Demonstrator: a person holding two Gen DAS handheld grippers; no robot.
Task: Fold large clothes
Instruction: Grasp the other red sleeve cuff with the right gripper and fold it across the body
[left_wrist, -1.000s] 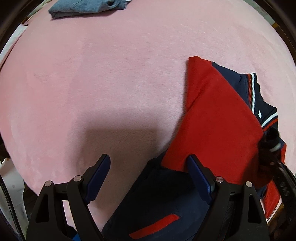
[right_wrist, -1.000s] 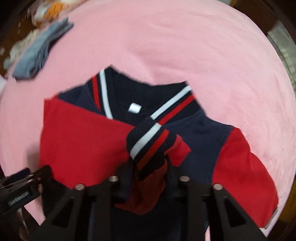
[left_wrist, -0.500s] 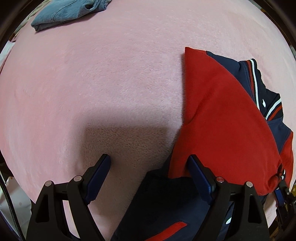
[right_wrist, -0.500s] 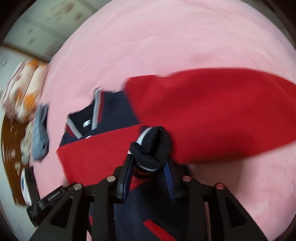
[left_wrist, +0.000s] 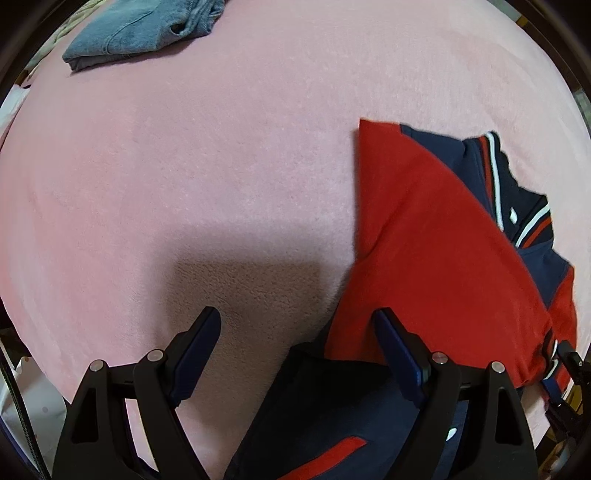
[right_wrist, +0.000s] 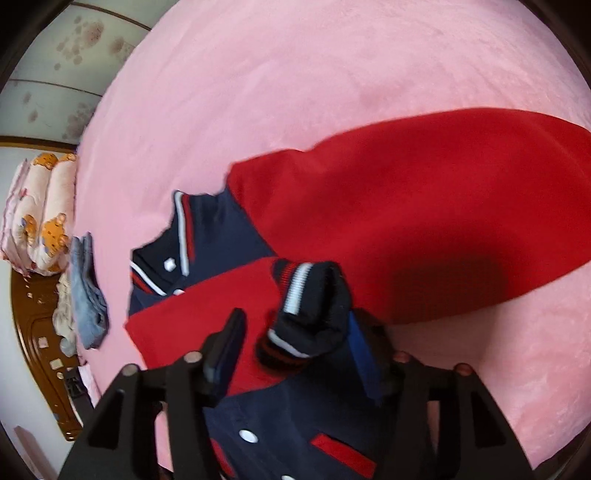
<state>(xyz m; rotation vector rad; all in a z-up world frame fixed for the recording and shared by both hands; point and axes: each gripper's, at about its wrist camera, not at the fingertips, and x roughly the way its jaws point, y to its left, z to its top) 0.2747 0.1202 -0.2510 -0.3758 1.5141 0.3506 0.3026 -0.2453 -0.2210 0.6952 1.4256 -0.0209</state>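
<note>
While one red sleeve already lies folded across the jacket (right_wrist: 280, 417) on the pink bed (left_wrist: 221, 166), the fold looks about midway: the other sleeve and the body remain. The right hand-held gripper (right_wrist: 291, 339) is opening, the striped cuff (right_wrist: 310, 306) loose between its jaws. The left hand-held gripper (left_wrist: 295, 350) hangs released over the navy hem.

Pink blanket (left_wrist: 229, 155) fuzzy matt fleece; jacket (right_wrist: 424, 206) soft matt cloth, ribbed knit cuff (right_wrist: 314, 295); headboard (right_wrist: 33, 332) glossy wood.
</note>
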